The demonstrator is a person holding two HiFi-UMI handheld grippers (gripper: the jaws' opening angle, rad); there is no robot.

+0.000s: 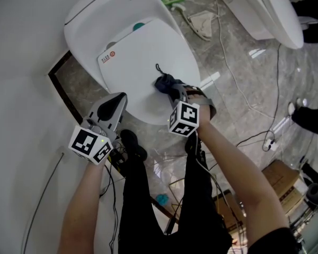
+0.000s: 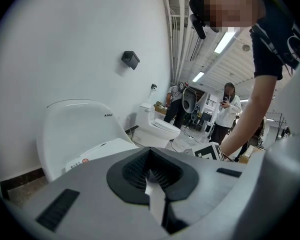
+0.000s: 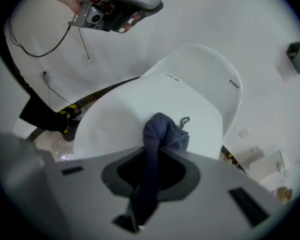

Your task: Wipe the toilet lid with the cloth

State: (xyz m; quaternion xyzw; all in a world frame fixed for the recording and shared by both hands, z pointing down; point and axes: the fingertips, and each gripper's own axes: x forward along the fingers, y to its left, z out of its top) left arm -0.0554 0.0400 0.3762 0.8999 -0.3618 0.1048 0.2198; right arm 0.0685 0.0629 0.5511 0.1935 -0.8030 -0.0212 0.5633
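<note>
Nearest you, your dark shoe stands on the marbled floor just short of the toilet. Your left gripper hangs just beside the near left edge of the lid, its jaws brought together with nothing between them; its own view shows only a thin sliver of white through the pads. Your right gripper is over the lid's near right part, jaws clamped on the cloth. In the right gripper view the dark blue fabric runs up through the jaws and bunches in a lump on the white lid, a small loop sticking out at its far side. The lid is down, with a red-marked label near its far left corner. Behind it rises the white tank against the wall. A pale cable trails across the floor on the right, and farther off stands a second toilet.
</note>
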